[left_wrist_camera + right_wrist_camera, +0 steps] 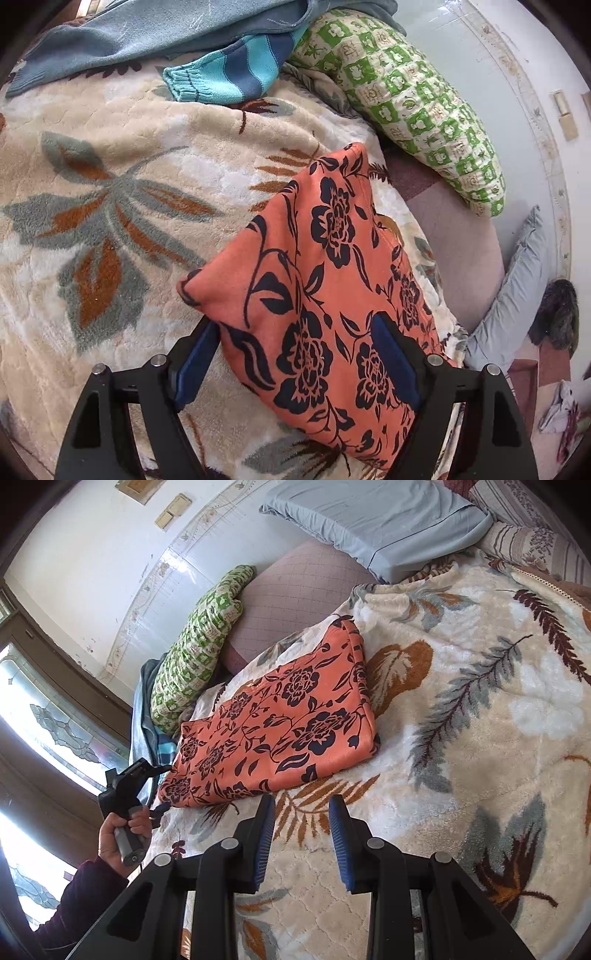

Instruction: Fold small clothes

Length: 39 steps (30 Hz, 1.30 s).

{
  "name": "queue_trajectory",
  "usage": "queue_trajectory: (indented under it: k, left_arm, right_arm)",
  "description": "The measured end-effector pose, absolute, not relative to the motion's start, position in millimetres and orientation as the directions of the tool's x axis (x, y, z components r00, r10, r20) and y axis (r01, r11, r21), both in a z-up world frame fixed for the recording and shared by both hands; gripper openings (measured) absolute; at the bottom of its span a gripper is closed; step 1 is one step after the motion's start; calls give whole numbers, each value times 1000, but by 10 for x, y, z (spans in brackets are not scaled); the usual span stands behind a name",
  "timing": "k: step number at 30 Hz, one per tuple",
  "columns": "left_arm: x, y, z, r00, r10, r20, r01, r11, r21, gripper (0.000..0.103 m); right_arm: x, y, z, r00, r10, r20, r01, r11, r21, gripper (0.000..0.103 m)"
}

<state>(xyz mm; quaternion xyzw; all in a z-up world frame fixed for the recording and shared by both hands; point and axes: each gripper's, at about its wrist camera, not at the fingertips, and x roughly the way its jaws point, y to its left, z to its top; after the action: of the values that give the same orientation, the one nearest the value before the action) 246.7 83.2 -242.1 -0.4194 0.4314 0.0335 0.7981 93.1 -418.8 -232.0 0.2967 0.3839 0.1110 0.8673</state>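
Note:
An orange cloth with a black flower print lies folded on the cream leaf-patterned blanket. My left gripper is open, its blue-padded fingers on either side of the cloth's near end. In the right wrist view the same cloth lies flat ahead on the blanket. My right gripper is open and empty, just short of the cloth's near edge. The left gripper shows there at the cloth's left end, held in a hand.
A blue striped knit sleeve and a grey-blue garment lie at the far side of the blanket. A green patterned pillow and a light blue pillow lie by the wall. A window is at left.

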Motion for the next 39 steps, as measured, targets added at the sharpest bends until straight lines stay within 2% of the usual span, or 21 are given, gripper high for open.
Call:
queue_trajectory:
  k: [4, 10, 16, 17, 18, 19, 20, 21, 23, 27, 30, 33, 39]
  left_arm:
    - [2269, 1040, -2480, 642, -334, -690, -418, 602, -680, 88]
    - [2388, 1035, -2612, 620, -379, -687, -438, 560, -703, 88]
    - [2512, 869, -2690, 635, -378, -673, -426, 555, -714, 87]
    - [2552, 845, -2695, 639, -371, -674, -422, 563, -710, 84]
    - [2586, 822, -2688, 643, -362, -675, -415, 576, -705, 68]
    - [2615, 787, -2681, 643, -359, -677, -404, 592, -697, 57]
    - [2641, 752, -2680, 638, -355, -683, -395, 611, -686, 38]
    - [2655, 726, -2677, 634, -336, -696, -394, 635, -665, 27]
    - [2657, 707, -2680, 641, -313, -700, -382, 661, -646, 20]
    - [2632, 644, -2573, 655, -280, -702, -344, 716, -607, 13]
    - [2570, 472, -2234, 699, -252, -669, -264, 778, -569, 12]
    - [2547, 130, -1793, 727, -215, -652, -168, 865, -473, 12]
    - [2600, -854, -1187, 740, -245, -627, 55, 950, -306, 12]
  right_arm:
    - [1125, -4013, -2312, 660, 429, -617, 12, 815, 579, 33]
    - [1737, -3727, -2184, 664, 450, -597, -91, 841, 534, 33]
    - [2261, -3694, -2355, 626, 464, -627, -66, 832, 550, 33]
    - [2292, -3707, -2399, 617, 468, -633, -57, 829, 556, 33]
    - [2304, -3716, -2431, 610, 464, -642, -50, 831, 554, 33]
    - [2312, -3729, -2446, 606, 460, -649, -47, 835, 548, 33]
    - [2306, -3744, -2453, 607, 459, -649, -48, 836, 547, 33]
    - [2297, -3761, -2451, 609, 464, -643, -51, 832, 552, 33]
    - [2284, -3787, -2448, 617, 464, -635, -56, 831, 553, 33]
    - [2281, -3908, -2562, 624, 443, -643, -16, 830, 557, 33]
    - [2298, -4055, -2715, 611, 459, -645, 17, 807, 591, 33]
    - [2357, -4181, -2900, 579, 484, -656, 55, 779, 624, 33]
    - [2371, -4486, -2984, 585, 562, -584, 112, 657, 745, 32]
